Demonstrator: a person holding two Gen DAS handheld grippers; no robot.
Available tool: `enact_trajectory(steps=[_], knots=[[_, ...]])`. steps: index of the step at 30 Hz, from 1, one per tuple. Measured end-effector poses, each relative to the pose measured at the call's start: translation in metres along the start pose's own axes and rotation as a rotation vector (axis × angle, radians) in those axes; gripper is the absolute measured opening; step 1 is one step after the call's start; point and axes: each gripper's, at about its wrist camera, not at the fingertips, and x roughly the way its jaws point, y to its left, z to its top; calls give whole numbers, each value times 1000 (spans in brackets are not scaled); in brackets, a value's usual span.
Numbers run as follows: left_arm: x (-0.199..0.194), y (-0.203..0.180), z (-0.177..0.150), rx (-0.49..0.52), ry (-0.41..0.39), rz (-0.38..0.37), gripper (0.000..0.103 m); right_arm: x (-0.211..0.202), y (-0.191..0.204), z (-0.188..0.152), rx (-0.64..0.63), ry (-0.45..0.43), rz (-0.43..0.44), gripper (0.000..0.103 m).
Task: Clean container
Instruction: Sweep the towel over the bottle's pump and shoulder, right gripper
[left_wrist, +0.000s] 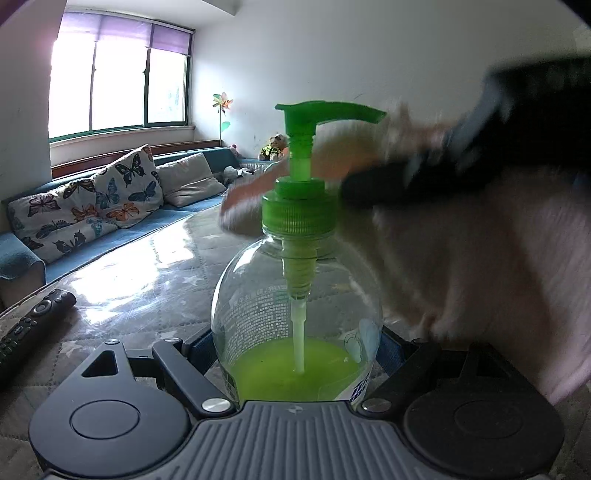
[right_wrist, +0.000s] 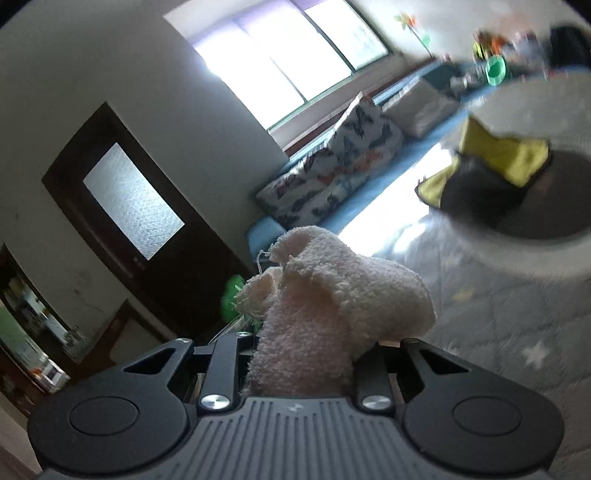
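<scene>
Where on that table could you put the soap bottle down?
In the left wrist view, bare quilted tabletop lies between the remote at the left edge and the soap bottle, running back toward the sofa. Right of the bottle is crowded: the pink towel and right gripper hang there.

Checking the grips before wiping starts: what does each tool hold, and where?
Left tool clamps the soap bottle around its lower body. Right tool grips the pale towel by its bunched lower end.

Bright window (left_wrist: 118, 81), blue sofa (left_wrist: 173, 214), dark door (right_wrist: 133, 199)
</scene>
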Motion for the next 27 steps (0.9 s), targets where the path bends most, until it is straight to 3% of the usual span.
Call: enact_trajectory(steps=[8, 13, 18, 20, 22, 27], knots=[[1, 0, 0, -5, 1, -3, 87, 4, -38, -7, 97, 2, -29, 24], [0, 1, 0, 28, 8, -22, 87, 2, -43, -12, 48, 39, -90, 24], [2, 4, 0, 80, 24, -58, 87, 8, -32, -23, -116, 120, -221, 33], [3, 4, 0, 68, 36, -51, 88, 7, -23, -28, -179, 134, -259, 48], [5, 2, -1, 49, 53, -32, 89, 5, -16, -32, -228, 137, -296, 57], [4, 0, 2, -41, 60, 31, 94, -7, -14, -35, -190, 91, -308, 60]])
